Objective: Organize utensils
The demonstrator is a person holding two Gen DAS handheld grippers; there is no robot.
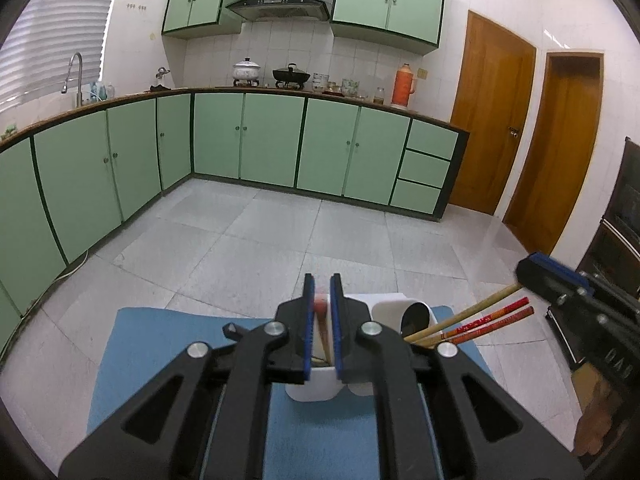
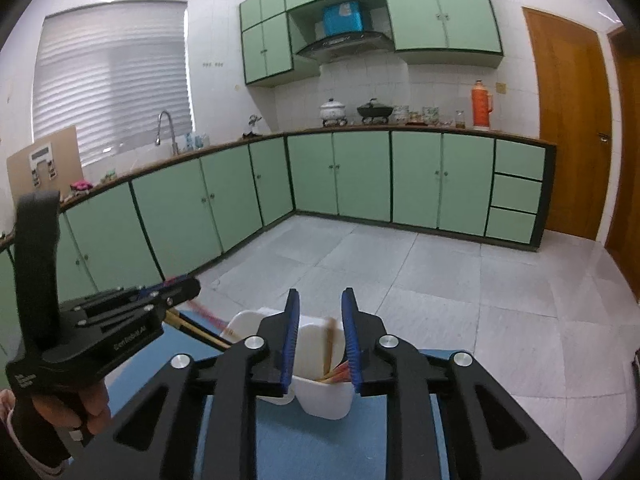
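Note:
My left gripper [image 1: 322,300] is shut on a red-tipped chopstick [image 1: 320,307], which slants down into the left cell of a white utensil holder [image 1: 316,386]. Red and wooden chopsticks [image 1: 486,320] lean out of the holder's right cell. My right gripper [image 2: 320,320] is open over the holder's near cell [image 2: 324,398], where several red and wooden chopsticks [image 2: 334,374] stand, one between its jaws but not gripped. It appears at the right in the left wrist view [image 1: 538,274]. The left gripper shows at the left of the right wrist view [image 2: 182,292].
The holder stands on a blue mat [image 1: 120,360] on a table. Beyond lie a grey tiled floor [image 1: 260,240], green kitchen cabinets [image 1: 272,144], a counter with pots and an orange flask [image 1: 403,86], and wooden doors [image 1: 492,120]. A dark cabinet [image 1: 624,232] stands at the right.

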